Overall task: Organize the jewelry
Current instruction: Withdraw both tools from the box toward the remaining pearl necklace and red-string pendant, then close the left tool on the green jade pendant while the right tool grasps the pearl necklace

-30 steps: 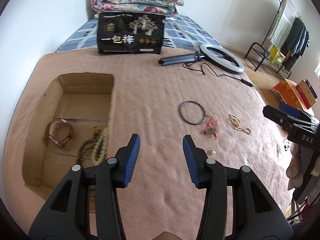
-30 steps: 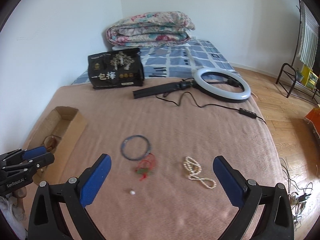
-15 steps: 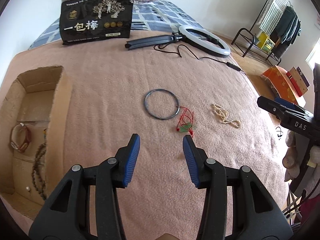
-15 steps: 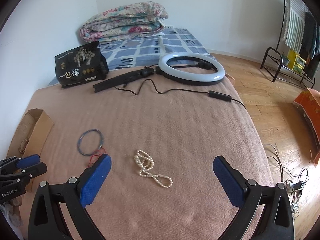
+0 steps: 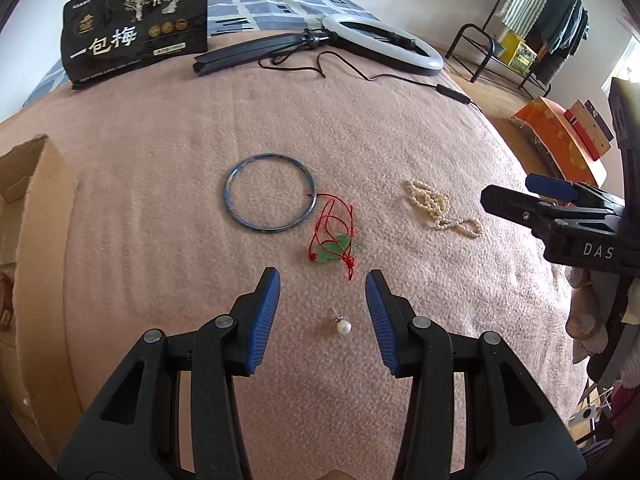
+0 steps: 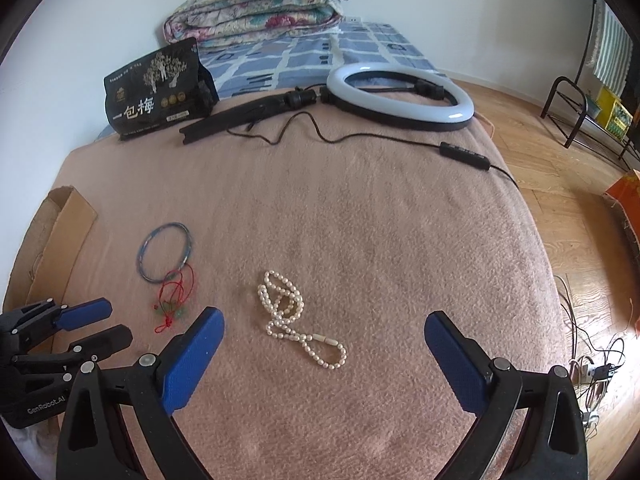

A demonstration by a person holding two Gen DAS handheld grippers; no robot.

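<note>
Your left gripper (image 5: 322, 284), blue fingers spread and empty, has swung away from the brown cardboard box (image 5: 36, 184) to hover above the small white pearl earring (image 5: 343, 326) on the pink bed blanket (image 5: 160, 152), likely the next pickup.

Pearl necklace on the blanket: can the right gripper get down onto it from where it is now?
Probably yes. The right gripper is wide open with the pearl necklace lying between and just ahead of its fingers on the bare blanket. Nothing covers it; the red-cord pendant and left gripper sit off to the side.
</note>
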